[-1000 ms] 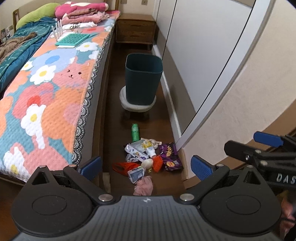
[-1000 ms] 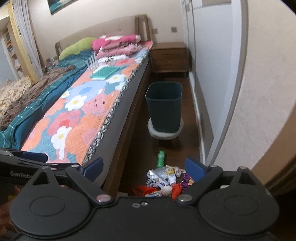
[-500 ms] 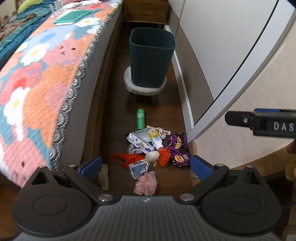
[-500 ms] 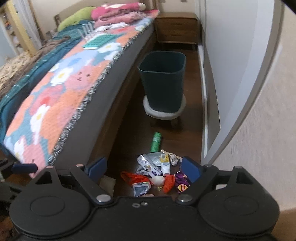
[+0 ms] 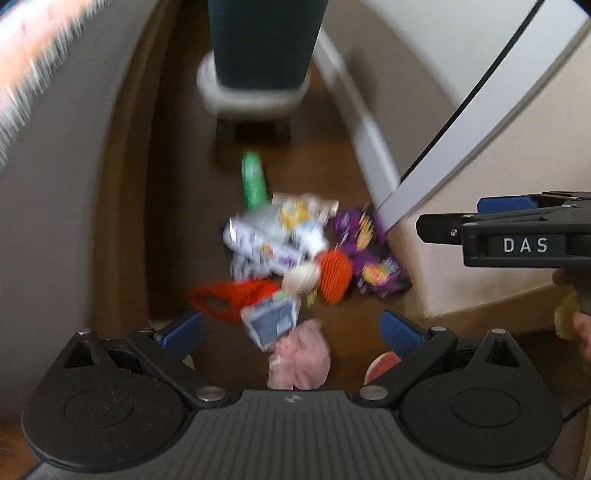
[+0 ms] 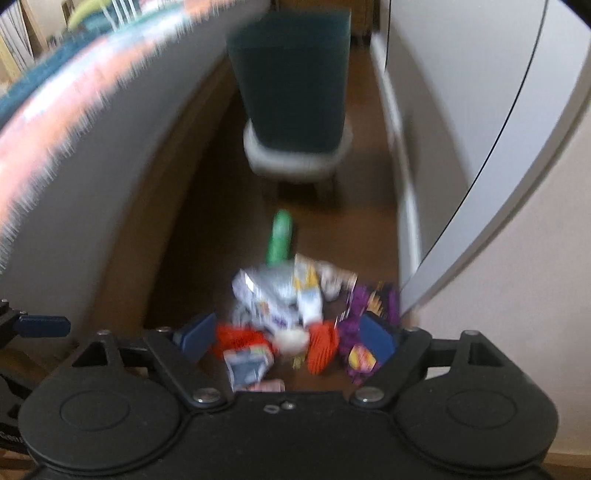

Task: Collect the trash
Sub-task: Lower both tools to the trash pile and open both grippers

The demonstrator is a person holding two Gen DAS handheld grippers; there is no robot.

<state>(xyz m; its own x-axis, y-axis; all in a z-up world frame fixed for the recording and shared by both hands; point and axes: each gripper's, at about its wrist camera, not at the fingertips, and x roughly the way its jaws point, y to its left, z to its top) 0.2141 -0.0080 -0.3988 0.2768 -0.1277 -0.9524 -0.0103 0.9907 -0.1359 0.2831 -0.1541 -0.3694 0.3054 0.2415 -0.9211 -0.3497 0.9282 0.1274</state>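
Between bed and wall we see the trash pile [image 6: 288,317] on the floor below our right gripper [image 6: 286,338], jaws wide, narrowing, gripping nothing.

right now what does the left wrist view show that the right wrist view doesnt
Only the left wrist view shows the pink crumpled wad whole, a round red-and-white thing by its right finger, and the right gripper from the side, with nothing seen between its closing jaws.

Only the right wrist view shows the bin's rim and the bed's top.

Both show the teal bin, green bottle, orange net, purple wrapper and red bag on the floor.
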